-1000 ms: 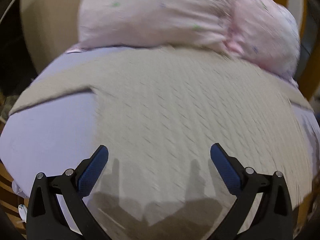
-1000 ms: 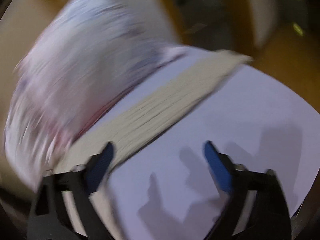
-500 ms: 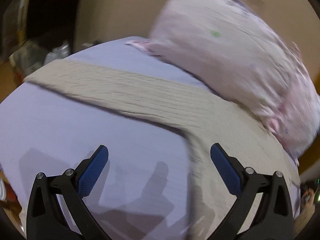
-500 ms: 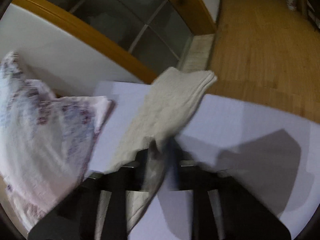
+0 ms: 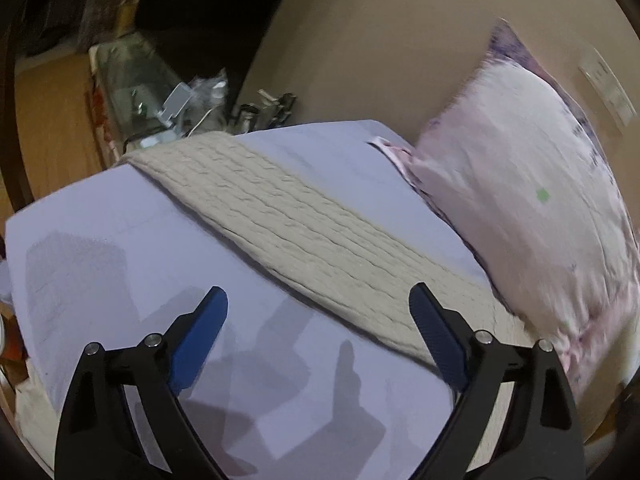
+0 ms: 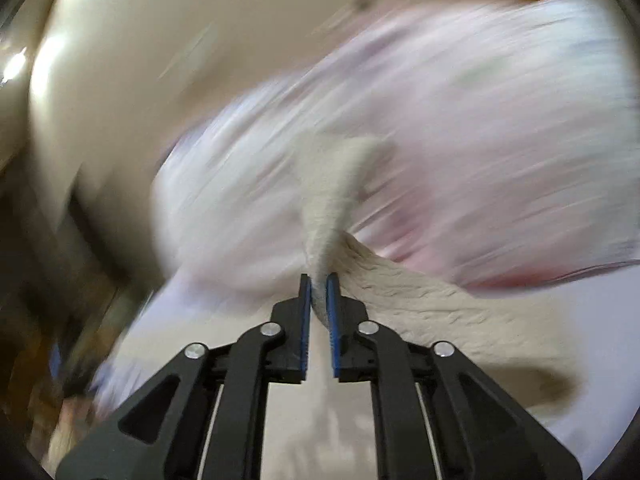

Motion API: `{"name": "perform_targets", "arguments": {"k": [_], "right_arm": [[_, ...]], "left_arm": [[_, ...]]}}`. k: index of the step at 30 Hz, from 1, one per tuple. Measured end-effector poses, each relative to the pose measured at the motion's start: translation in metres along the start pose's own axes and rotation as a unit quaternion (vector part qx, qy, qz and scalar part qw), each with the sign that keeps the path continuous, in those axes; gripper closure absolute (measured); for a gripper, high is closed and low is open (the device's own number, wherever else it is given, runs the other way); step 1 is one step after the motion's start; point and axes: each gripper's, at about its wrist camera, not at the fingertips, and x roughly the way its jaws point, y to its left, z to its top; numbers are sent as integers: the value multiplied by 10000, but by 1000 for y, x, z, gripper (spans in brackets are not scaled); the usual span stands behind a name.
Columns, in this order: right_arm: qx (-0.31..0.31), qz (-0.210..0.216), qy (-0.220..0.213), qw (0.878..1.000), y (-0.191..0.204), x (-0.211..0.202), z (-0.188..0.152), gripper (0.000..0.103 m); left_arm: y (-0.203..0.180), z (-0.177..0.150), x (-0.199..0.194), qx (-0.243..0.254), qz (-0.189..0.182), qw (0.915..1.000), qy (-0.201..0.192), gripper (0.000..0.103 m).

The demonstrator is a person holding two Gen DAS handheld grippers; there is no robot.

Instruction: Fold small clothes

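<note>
**On the bed: right side has the knit, left side has nothing**

On the bed point(image 5: 120, 248), the beige knit point(image 5: 304, 232) is stretched out as a long band across the lilac sheet, running from the far corner near the cluttered nightstand point(image 5: 176, 108) down toward the lower right of your left view. Its far edge lies just beside the pink pillow point(image 5: 528, 208), which leans against the tan wall point(image 5: 380, 40).

Your left gripper point(image 5: 318, 316) hangs over the sheet with its jaws spread wide and nothing between them. The blue pads point(image 5: 200, 336) are clear of the fabric; the right-hand pad sits near the knit's near edge, though I can't tell if it touches. You can see the gripper's shadow on the sheet below it.

Your right gripper point(image 6: 319, 292) is a different story. Its jaws are pinched nearly together on a bunched fold of the knit point(image 6: 420, 304), and a tuft of the fabric sticks up past the fingertips. The rest of the garment trails off to the right and down onto the sheet, with a loose end lying further right. Behind it the pillow point(image 6: 460, 120) is just a pink smear, since that whole view is heavily motion-blurred, so fine detail there is a wash.
</note>
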Motion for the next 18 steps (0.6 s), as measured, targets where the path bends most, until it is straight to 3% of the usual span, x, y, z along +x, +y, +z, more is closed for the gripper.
{"name": "perform_targets", "arguments": {"k": [1, 2, 3, 5, 9, 12, 16, 18], "right_arm": [[-244, 149, 416, 9987, 22, 21, -12, 87], [-400, 176, 541, 9976, 35, 28, -20, 76], [-449, 160, 498, 9976, 38, 29, -21, 64], [-435, -68, 134, 9989, 30, 12, -25, 49], [28, -420, -87, 9991, -13, -23, -13, 44], [469, -800, -245, 9954, -52, -51, -21, 43], [1082, -1223, -777, 9835, -104, -90, -33, 40], [1286, -1394, -954, 9772, -122, -110, -41, 38]], "left_arm": [[6, 4, 4, -174, -27, 9998, 57, 11], [12, 6, 6, -331, -54, 9994, 100, 11], [17, 8, 7, -433, -60, 9990, 116, 11], [27, 14, 10, -641, -90, 9978, 128, 13], [45, 32, 17, -904, -48, 9959, 53, 24], [61, 42, 22, -1262, -128, 9919, -48, 40], [88, 54, 33, -1660, -140, 9860, -7, 88], [94, 57, 37, -1733, -227, 9846, 95, 94]]}}
